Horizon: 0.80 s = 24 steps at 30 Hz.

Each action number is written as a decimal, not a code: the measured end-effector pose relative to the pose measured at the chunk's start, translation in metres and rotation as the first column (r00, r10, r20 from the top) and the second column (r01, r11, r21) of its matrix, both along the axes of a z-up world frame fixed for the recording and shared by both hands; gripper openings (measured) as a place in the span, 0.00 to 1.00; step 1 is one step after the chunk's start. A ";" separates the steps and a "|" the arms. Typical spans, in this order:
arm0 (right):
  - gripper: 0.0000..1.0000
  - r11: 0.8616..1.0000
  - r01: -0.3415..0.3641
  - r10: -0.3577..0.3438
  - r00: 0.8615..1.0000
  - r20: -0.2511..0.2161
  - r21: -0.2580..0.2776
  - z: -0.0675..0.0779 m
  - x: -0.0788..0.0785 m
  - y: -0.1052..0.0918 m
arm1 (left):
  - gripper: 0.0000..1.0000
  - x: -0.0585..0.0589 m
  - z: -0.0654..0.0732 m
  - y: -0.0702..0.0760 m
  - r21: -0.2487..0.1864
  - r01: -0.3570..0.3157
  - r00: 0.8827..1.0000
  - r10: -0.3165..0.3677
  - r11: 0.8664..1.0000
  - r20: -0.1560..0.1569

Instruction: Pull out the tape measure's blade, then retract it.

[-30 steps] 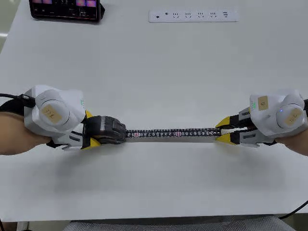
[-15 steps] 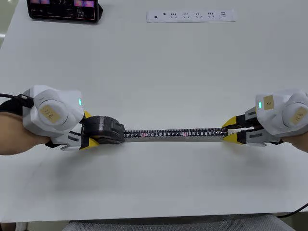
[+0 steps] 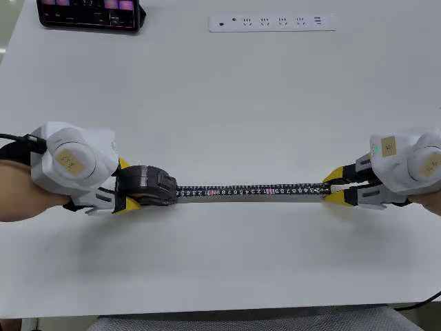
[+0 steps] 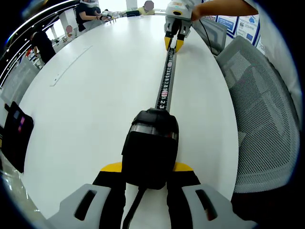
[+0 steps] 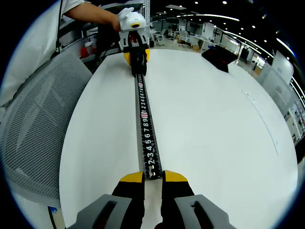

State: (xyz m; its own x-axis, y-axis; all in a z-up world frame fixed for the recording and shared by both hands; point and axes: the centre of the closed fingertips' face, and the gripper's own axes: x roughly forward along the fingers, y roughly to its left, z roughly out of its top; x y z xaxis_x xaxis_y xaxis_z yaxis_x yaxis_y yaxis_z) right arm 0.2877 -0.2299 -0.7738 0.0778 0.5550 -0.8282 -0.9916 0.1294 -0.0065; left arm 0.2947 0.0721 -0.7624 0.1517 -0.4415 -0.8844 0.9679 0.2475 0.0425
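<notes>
Left tool point(image 3: 127, 185): clamped on the tape measure case point(image 3: 148, 185), one yellow tip on each flank. Back of the case sat between the jaws, its mouth pointed away from the tool.
Right tool point(image 3: 336, 187): jaws together on the free end of the blade point(image 3: 248, 189). In the right gripper view the lowest numbers lay just ahead of the yellow tips.
Case position: black, at the left of the head view, down at the surface point(image 3: 220, 103) near the person's edge. Couldn't tell whether it touched.
Blade position: pulled out, ran straight from the case mouth to the right tool, printed face up, low along the surface.
Tools relative: well apart, facing each other along the blade. Each one appeared at the far end of the blade in the other's gripper view.
Power strip point(image 3: 272, 22): white, at the far side of the surface, well apart from the blade.
Dark device point(image 3: 89, 12): far left corner, screen lit.
Mesh chair point(image 4: 259, 109): grey, beside the near edge of the surface.
</notes>
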 end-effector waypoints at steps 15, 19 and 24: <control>0.08 1.000 0.005 -0.005 1.000 -0.011 -0.016 -0.002 -0.001 -0.006 | 0.28 0.000 0.000 0.000 0.001 0.000 1.000 0.000 1.000 0.002; 0.09 1.000 0.005 -0.005 1.000 -0.013 -0.017 -0.002 0.000 -0.006 | 0.28 0.000 0.000 -0.001 0.001 0.000 1.000 0.000 1.000 0.003; 0.09 1.000 0.005 -0.005 1.000 -0.017 -0.017 -0.002 0.000 -0.005 | 0.28 0.000 0.000 -0.001 0.001 0.001 1.000 -0.001 1.000 0.002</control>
